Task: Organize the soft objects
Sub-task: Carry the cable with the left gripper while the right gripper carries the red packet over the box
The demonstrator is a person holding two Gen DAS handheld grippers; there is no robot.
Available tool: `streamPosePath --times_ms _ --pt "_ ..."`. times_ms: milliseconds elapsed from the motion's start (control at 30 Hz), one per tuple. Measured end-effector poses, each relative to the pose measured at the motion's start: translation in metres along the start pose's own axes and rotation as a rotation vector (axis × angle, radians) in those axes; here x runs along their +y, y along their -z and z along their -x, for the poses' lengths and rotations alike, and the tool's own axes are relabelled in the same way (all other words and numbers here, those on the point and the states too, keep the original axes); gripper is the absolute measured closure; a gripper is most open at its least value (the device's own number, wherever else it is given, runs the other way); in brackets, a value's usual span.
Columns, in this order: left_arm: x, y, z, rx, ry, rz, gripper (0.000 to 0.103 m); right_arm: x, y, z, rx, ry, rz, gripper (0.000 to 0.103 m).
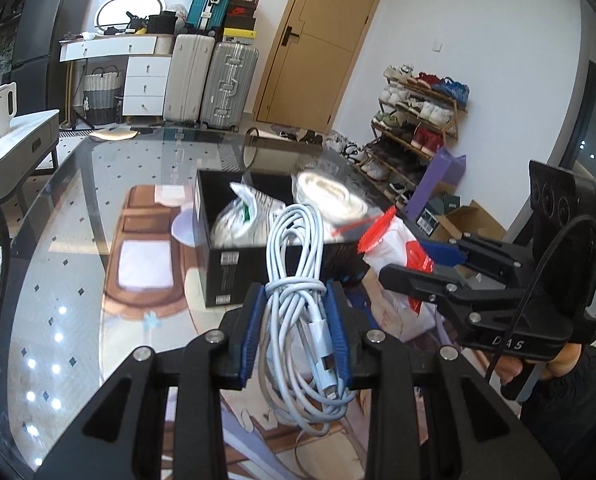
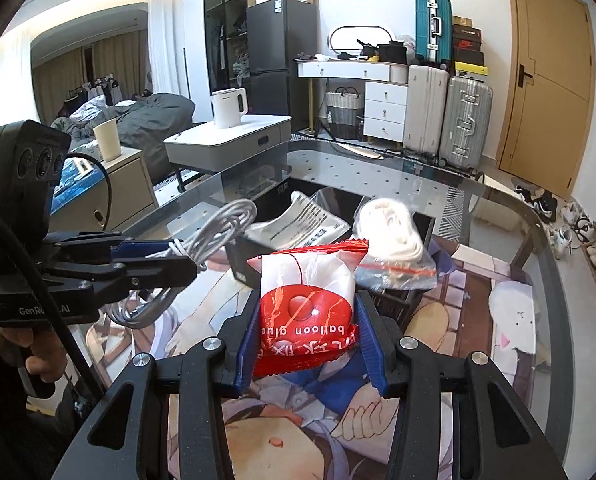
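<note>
Surface: glass-topped table (image 1: pixel 77 208) with a printed illustrated mat beneath; a bedroom with suitcases, a door and a shoe rack is seen behind.
Container: black box (image 1: pixel 233 272) is set on the table, open at the top, just ahead of both grippers.
Contents: a white printed bag (image 2: pixel 298 220) and a clear zip bag with a white roll (image 2: pixel 390 232) are already lodged in the box.
Left gripper (image 1: pixel 295 320): jaws are closed narrowly on a coiled white cable (image 1: pixel 298 248); the coil is held upright, loops rising above the blue pads, plug ends hanging below.
Right gripper (image 2: pixel 308 332): jaws are clamped on a red-and-white packet (image 2: pixel 308 300) marked "balloon glue", held clear of the table, near the box's front corner.
Step in hand: both soft items are judged to be lifted and in carriage toward the box; neither is yet inside.
Next move: each item must be brought over the box opening, lowered into free space beside the bags, and released.
Caution: the grippers are close together; one at a time is advised. Trailing cable loops may catch the box rim.
</note>
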State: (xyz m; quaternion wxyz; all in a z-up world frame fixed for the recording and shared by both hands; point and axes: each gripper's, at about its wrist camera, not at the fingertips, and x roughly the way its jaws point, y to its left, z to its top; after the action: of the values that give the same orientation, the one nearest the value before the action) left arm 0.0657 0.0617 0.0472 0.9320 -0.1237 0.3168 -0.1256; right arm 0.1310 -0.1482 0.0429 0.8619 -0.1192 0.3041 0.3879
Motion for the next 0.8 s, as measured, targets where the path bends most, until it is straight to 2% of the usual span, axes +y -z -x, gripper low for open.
streamPosePath --times_ms 433,800 --pt "0.009 -0.048 -0.018 -0.045 0.001 -0.016 0.074 -0.014 -0.027 -0.009 -0.006 0.054 -0.051 0.058" --pt "0.014 -0.062 -0.049 -0.021 -0.048 -0.051 0.074 -0.019 -0.047 -0.034 0.02 0.071 -0.061 0.058"
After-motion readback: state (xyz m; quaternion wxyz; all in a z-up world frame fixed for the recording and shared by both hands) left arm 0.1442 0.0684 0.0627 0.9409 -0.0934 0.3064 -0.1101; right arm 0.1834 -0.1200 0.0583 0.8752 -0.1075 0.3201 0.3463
